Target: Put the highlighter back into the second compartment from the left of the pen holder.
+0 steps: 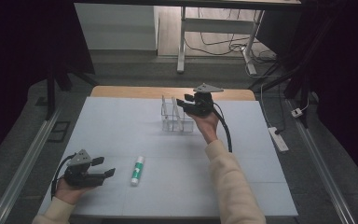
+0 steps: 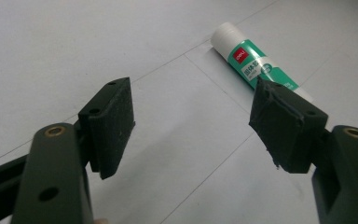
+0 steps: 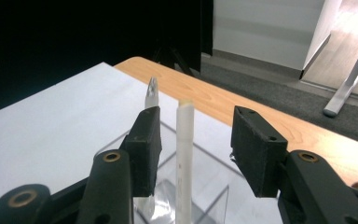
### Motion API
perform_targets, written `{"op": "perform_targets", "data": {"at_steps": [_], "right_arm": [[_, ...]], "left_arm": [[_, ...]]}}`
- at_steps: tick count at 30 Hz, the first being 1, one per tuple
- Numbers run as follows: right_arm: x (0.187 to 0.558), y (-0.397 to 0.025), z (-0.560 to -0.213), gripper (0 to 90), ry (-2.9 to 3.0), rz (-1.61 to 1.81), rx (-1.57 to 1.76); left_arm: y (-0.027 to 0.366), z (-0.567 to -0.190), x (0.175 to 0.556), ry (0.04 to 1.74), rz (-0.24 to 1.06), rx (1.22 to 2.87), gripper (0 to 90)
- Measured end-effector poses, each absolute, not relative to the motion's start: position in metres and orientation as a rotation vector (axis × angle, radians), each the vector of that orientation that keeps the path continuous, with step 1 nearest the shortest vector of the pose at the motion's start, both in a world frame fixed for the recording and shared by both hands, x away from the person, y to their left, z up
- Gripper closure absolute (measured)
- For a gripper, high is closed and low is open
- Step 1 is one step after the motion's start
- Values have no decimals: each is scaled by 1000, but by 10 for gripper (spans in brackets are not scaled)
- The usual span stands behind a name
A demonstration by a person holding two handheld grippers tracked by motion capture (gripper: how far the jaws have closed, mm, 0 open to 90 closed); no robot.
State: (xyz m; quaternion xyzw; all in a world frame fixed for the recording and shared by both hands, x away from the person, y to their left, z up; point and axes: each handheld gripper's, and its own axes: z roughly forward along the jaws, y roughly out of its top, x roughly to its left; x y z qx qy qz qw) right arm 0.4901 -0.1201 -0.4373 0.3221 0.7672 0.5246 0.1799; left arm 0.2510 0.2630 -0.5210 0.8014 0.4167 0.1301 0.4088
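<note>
The glue stick [image 1: 137, 170] lies flat on the table [image 1: 121, 121], long axis pointing away, just right of the spread, empty left gripper [image 1: 103, 167]; the right gripper [image 1: 182, 103], also spread, hovers at the clear holder [image 1: 175, 122].

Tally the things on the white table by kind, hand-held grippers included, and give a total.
Hand-held grippers: 2, the left hand-held gripper and the right hand-held gripper
Glue sticks: 1, the green and white glue stick
Clear organiser boxes: 1, the clear box
Pens standing in the box: 2, a white pen and a clear pen
Total: 6
</note>
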Motion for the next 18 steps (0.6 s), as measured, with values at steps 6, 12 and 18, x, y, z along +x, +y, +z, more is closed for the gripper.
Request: {"op": "perform_targets", "data": {"at_steps": [6, 12, 18], "right_arm": [[481, -134, -439, 521, 2192, 1464, 901], [470, -149, -441, 521, 2215, 1458, 896], [457, -163, -443, 522, 2222, 1455, 888]], "left_arm": [[262, -522, 252, 1053, 326, 2024, 303], [263, -522, 252, 1058, 327, 2020, 303], [263, -522, 252, 1060, 326, 2019, 304]]}}
